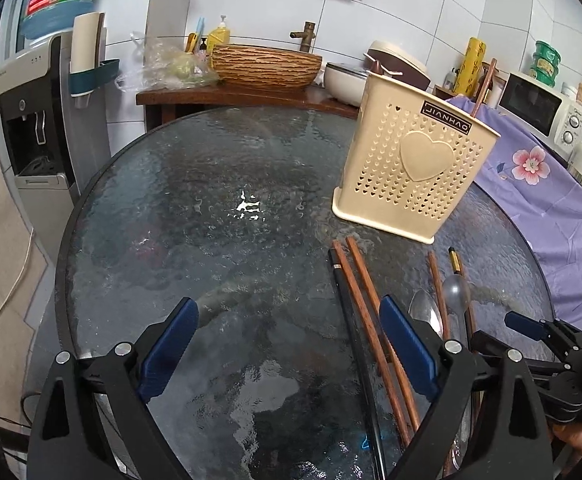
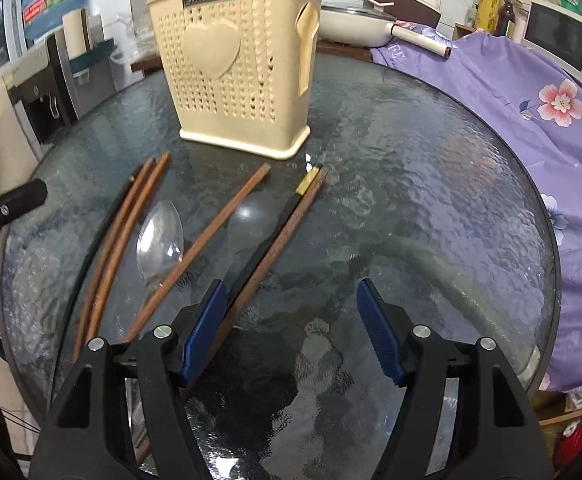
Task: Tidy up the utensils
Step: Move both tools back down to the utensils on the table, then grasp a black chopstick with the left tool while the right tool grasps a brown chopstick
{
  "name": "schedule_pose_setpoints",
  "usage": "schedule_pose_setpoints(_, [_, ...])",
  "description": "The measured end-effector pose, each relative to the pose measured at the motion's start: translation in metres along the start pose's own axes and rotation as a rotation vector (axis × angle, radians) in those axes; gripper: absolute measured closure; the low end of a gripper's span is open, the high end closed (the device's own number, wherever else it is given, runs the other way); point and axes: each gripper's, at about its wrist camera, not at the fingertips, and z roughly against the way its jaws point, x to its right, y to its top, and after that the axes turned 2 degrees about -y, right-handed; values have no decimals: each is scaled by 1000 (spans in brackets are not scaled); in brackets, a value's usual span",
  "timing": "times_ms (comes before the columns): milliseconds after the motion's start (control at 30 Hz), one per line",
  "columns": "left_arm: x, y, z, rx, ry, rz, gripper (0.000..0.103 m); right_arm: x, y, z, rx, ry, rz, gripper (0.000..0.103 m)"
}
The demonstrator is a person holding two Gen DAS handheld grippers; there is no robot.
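A cream perforated utensil holder (image 1: 411, 168) (image 2: 235, 72) stands on the round glass table (image 1: 211, 208), with one brown chopstick (image 1: 485, 84) upright in it. Loose on the glass lie a black chopstick (image 1: 351, 312), a brown chopstick pair (image 1: 367, 304) (image 2: 127, 228), a metal spoon (image 1: 423, 308) and a clear spoon (image 1: 455, 288) (image 2: 161, 236). My left gripper (image 1: 288, 302) is open over the glass; the black and brown chopsticks run between its jaws near the right finger, untouched. My right gripper (image 2: 292, 284) is open, and a black gold-banded chopstick (image 2: 275, 220) passes its left finger.
A purple floral cloth (image 2: 511, 120) covers the counter to the right, with a microwave (image 1: 539, 104) behind it. A water dispenser (image 1: 35, 120) stands at the left. A wooden basin (image 1: 265, 66) and a rice cooker (image 2: 403, 0) sit behind the table.
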Motion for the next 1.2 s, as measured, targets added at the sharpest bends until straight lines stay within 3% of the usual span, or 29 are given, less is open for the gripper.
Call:
schedule_pose_setpoints(267, [1, -2, -7, -20, 1, -7, 15, 20, -4, 1, -29, -37, -5, 36])
schedule_pose_setpoints(533, [9, -1, -25, -92, -18, -44, 42, 30, 4, -9, -62, -17, -38, 41])
schedule_pose_setpoints(800, [27, -7, -35, -157, -67, -108, 52, 32, 9, -13, -64, -13, -51, 41])
schedule_pose_setpoints(967, [35, -15, -41, -182, -39, -157, 61, 32, 10, -14, -65, -14, -51, 41])
schedule_pose_setpoints(1200, [44, -11, -49, -190, -9, -192, 63, 32, 16, -18, -72, -20, -63, 41])
